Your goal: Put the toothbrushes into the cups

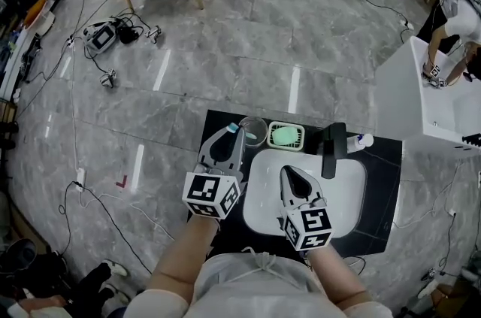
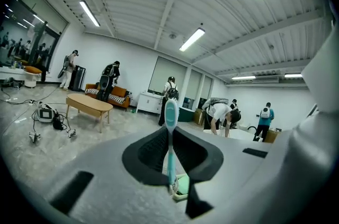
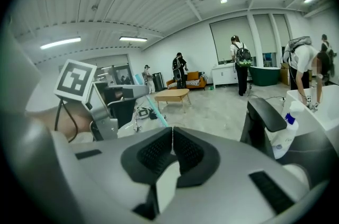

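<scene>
The left gripper [image 1: 228, 136] is pinching a light teal toothbrush [image 2: 170, 112] between its pads. The brush runs across the jaws with its head on top. It is held over the far left corner of the black table [image 1: 382, 189], just beside the clear cup [image 1: 254, 121]. The cup stands at the far edge of the table, and a green soap dish [image 1: 286, 135] is on its right side. The right gripper [image 1: 289, 175] has its jaws pressed together with nothing between them, and it hangs over the white sink [image 1: 347, 192], near the black faucet [image 1: 331, 149]
</scene>
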A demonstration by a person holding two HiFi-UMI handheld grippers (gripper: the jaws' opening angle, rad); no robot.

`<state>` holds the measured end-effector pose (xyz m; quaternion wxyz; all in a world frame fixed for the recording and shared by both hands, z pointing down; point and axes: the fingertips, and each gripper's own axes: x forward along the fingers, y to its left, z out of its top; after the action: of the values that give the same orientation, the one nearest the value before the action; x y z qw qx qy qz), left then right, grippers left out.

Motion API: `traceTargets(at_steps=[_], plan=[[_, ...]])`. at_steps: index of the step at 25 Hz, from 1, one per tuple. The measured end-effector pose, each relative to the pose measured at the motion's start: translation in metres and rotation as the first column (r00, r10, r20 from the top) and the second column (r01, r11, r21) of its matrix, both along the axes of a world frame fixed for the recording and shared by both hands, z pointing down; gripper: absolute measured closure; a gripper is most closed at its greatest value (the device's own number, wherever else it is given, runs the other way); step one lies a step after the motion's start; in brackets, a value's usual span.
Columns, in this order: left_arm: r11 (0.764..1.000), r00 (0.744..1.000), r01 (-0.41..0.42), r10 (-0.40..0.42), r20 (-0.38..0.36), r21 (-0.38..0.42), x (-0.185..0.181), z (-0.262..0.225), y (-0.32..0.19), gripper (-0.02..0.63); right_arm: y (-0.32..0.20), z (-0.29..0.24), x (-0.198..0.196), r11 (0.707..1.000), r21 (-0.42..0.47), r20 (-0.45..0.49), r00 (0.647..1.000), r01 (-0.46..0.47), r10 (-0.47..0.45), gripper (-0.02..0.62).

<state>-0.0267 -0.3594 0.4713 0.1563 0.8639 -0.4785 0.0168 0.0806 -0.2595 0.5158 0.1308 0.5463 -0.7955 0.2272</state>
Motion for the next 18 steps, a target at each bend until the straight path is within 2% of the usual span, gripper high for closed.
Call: traceTargets(at_steps=[7,12,18], plan=[[0.995,0.999,0.046,-0.044,0.026,-0.084,0.008,0.044,-0.023,0.566,-0.015,0.012,0.01,1.0,-0.024,0.005,1.0,0.02,-0.02,0.568],[0.987,0.998,0.046,-0.039,0.046,-0.154,0.015,0.078,-0.029,0.566,-0.017,0.026,0.017,0.998,-0.057,0.017,1.0,0.017,-0.016,0.568],[0.966,0.999,0.033,-0.032,0.007,-0.256,0.017,0.106,-0.029,0.566,-0.016,0.038,0.015,0.995,-0.096,0.022,1.0,0.021,-0.019,0.568]])
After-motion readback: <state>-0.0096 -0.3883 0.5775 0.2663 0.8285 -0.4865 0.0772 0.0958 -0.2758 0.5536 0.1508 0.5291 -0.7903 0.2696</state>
